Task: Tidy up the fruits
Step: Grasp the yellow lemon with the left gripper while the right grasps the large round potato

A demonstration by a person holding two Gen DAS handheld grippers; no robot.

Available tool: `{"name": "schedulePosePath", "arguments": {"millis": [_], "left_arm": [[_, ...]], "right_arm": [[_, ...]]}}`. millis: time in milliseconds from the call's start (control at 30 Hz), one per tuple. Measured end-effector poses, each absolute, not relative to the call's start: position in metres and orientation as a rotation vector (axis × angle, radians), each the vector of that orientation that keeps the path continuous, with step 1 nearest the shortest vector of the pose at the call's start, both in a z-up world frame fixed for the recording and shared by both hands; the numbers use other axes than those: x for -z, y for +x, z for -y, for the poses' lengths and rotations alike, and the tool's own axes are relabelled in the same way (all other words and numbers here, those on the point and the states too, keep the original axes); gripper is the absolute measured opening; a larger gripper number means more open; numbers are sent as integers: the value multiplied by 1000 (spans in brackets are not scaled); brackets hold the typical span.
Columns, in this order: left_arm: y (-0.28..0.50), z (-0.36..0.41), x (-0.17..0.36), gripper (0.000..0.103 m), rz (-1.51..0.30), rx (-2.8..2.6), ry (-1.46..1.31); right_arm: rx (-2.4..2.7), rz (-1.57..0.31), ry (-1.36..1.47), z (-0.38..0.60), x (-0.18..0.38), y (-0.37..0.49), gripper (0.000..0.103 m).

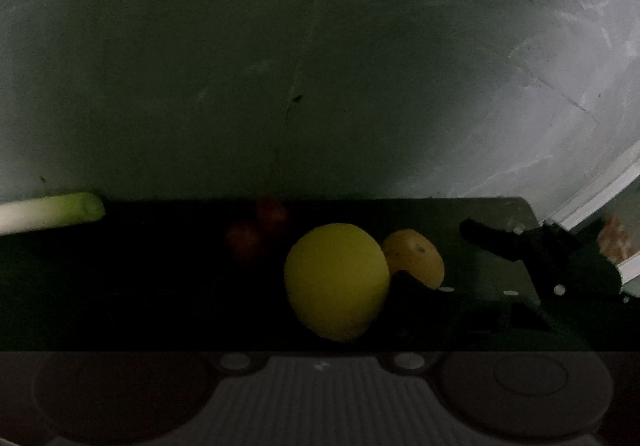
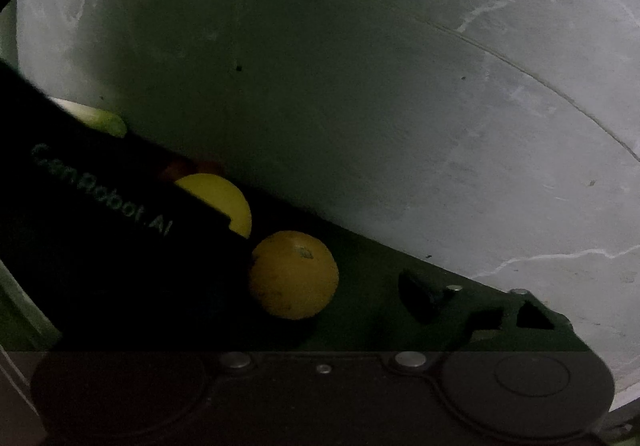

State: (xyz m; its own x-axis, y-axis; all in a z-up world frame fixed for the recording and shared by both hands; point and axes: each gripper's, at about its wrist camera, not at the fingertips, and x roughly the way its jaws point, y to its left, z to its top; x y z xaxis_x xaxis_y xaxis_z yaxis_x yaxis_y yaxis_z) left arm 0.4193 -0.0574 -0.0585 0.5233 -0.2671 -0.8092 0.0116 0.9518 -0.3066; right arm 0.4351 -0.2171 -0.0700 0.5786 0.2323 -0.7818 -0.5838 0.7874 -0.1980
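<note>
The light is dim. A yellow round fruit lies on a dark green surface, centred before my left gripper. A dark fingertip sits against the fruit's right side, and the other finger is lost in shadow. An orange lies just right of the yellow fruit, in front of my right gripper. The right gripper's one visible fingertip stands clear of the orange, with surface showing between them. The left gripper's black body crosses the left of the right wrist view.
A leek lies at the far left of the surface. Two dark red fruits sit behind the yellow one. A pale scratched wall rises behind everything. The right gripper shows at the right edge.
</note>
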Motion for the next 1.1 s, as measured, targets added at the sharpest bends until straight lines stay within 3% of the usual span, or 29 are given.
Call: {"name": "schedulePosePath", "arguments": {"millis": [200, 333, 1100], "left_arm": [[421, 54, 60, 61, -1003, 192, -314], [419, 51, 60, 61, -997, 182, -342], [366, 34, 53, 60, -985, 97, -319]], "right_arm": [[-522, -831, -427, 219, 71, 438, 66], [-546, -824, -430, 221, 75, 439, 47], [-497, -860, -367, 222, 53, 389, 46]]}}
